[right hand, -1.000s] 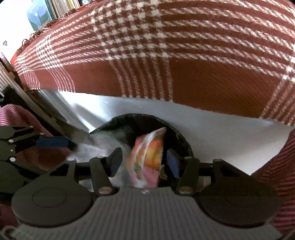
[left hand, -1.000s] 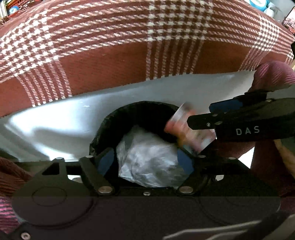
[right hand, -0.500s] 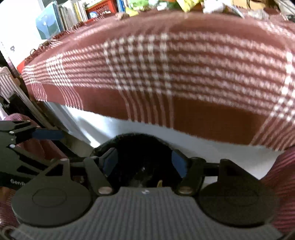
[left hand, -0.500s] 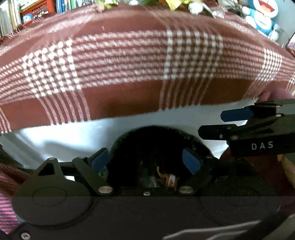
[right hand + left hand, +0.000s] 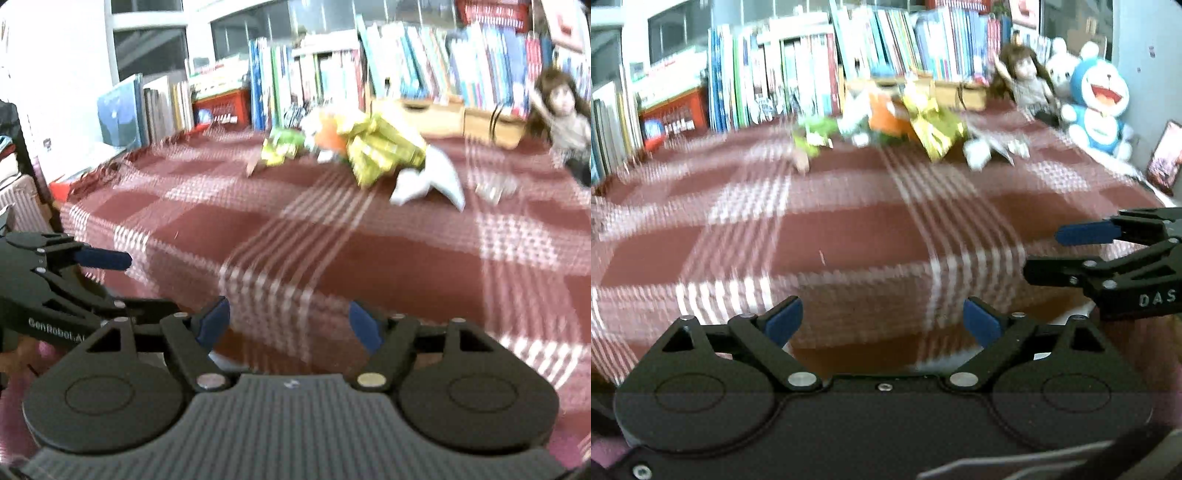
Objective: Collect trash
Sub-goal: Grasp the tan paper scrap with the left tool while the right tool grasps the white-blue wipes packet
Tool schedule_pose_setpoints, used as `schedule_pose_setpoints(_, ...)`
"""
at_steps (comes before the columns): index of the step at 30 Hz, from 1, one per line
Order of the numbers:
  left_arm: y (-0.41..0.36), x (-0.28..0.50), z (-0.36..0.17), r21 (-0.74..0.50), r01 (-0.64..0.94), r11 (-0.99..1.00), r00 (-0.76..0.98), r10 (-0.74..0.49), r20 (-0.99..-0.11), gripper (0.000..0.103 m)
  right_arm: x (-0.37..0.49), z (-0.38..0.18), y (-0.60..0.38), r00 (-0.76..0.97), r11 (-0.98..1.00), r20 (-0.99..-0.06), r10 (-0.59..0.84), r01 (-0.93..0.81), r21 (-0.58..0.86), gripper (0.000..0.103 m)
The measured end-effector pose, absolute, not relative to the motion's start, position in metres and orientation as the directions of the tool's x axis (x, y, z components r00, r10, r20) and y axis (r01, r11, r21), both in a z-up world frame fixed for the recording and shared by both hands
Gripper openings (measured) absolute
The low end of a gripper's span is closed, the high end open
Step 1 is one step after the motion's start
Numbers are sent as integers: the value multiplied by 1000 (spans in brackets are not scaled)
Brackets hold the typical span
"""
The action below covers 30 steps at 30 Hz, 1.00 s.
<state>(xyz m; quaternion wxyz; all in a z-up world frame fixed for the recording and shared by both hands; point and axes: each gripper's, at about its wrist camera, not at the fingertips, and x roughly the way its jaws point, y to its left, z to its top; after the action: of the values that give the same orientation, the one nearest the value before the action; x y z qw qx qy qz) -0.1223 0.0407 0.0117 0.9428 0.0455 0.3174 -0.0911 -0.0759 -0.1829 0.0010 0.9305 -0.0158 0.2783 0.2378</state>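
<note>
Several pieces of trash lie at the far side of the red plaid tablecloth point(image 5: 849, 236): a yellow wrapper point(image 5: 936, 127) point(image 5: 380, 149), an orange packet point(image 5: 886, 114) point(image 5: 330, 136), a green wrapper point(image 5: 812, 134) point(image 5: 282, 146) and white crumpled paper point(image 5: 982, 147) point(image 5: 428, 181). My left gripper point(image 5: 882, 323) is open and empty near the table's front edge. My right gripper point(image 5: 290, 323) is also open and empty; it shows at the right of the left wrist view point(image 5: 1082, 254). The left gripper appears at the left of the right wrist view point(image 5: 92, 273). Both views are motion-blurred.
Rows of books point(image 5: 849, 62) point(image 5: 406, 62) line the back. A doll point(image 5: 1023, 88) point(image 5: 561, 107) and a blue plush toy point(image 5: 1099, 107) sit at the far right. A red crate point(image 5: 670, 114) point(image 5: 221, 105) stands at the back left. A wooden box point(image 5: 436, 110) is behind the trash.
Both grippers let their trash fall into the black bin, then swung up from it. The bin has left view and the tabletop with its trash now fills both views.
</note>
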Motion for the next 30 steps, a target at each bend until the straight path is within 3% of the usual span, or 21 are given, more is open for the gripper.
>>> schedule_pose_setpoints(6, 49, -85, 38, 34, 146, 989, 848, -108, -519, 94, -53, 18, -194, 810, 921, -462, 360, -387, 40, 82)
schedule_pose_setpoints(12, 70, -26, 50, -60, 53, 997, 864, -76, -498, 94, -9, 32, -214, 855, 955, -430, 289, -289, 66, 82)
schedule_pose_setpoints(18, 85, 36, 48, -102, -33, 994, 876, -21, -483, 94, 42, 33, -230, 860, 974, -456, 227, -200, 108, 79)
schedule_pose_setpoints(26, 80, 108, 21, -26, -100, 995, 847, 71, -526, 94, 111, 20, -245, 830, 985, -532, 167, -118, 125, 65)
schedule_pose_setpoints(30, 75, 132, 8, -5, -118, 993, 835, 96, -541, 94, 137, 12, -248, 812, 983, -556, 176, -112, 148, 65)
